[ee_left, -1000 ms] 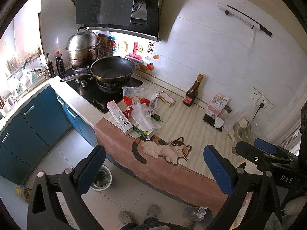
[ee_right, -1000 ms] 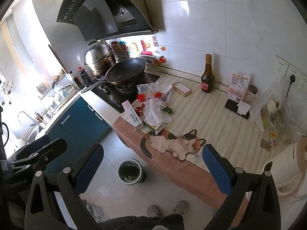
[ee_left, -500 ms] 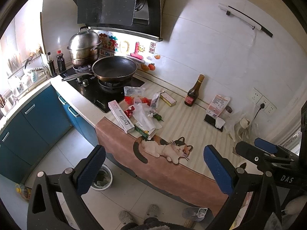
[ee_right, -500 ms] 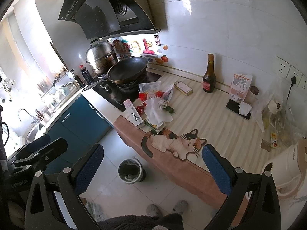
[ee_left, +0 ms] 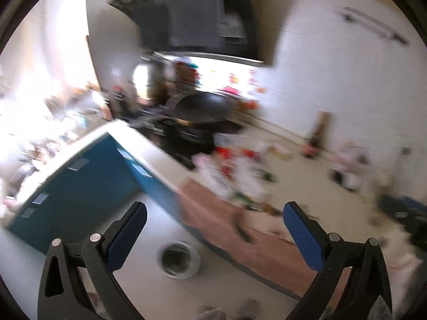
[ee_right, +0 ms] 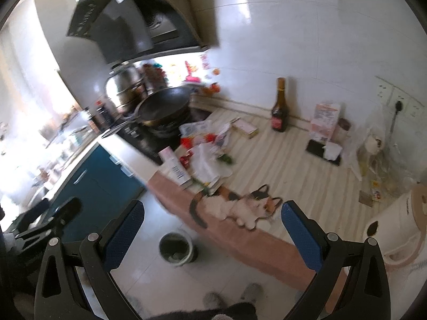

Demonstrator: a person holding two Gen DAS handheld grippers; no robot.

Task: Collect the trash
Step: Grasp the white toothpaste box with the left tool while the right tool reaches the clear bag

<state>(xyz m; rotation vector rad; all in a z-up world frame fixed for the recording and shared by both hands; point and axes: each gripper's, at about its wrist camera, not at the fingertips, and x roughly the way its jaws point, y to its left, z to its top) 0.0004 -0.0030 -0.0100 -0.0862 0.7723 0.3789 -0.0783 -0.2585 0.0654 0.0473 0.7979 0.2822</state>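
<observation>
Change: both views swung left and down compared with half a second ago; left-wrist view now smeared by motion blur, right-wrist view only slightly soft.
Meaning: reads as the start of the approach, nothing collected yet.
Left claw (ee_left: pixel 212 236): wide open, nothing between the blue pads, held out over the floor.
Right claw (ee_right: pixel 210 236): also wide open and empty, aimed at the desk edge.
Trash (ee_right: pixel 206 160): loose pile of wrappers, crumpled plastic and a white box, lying on the desk (ee_right: pixel 293 170) just beside the hob.
Bin (ee_right: pixel 176 249): small round pail on the floor, below the desk edge, well apart from the pile.
Surface: pale striped top, cat-print mat (ee_right: pixel 237 208) draped over the front edge, dark bottle (ee_right: pixel 279 108) at the wall.
Room: kitchen, white tiles, black hood over a wok (ee_right: pixel 164 105), blue cabinets (ee_right: pixel 98 181) left.
</observation>
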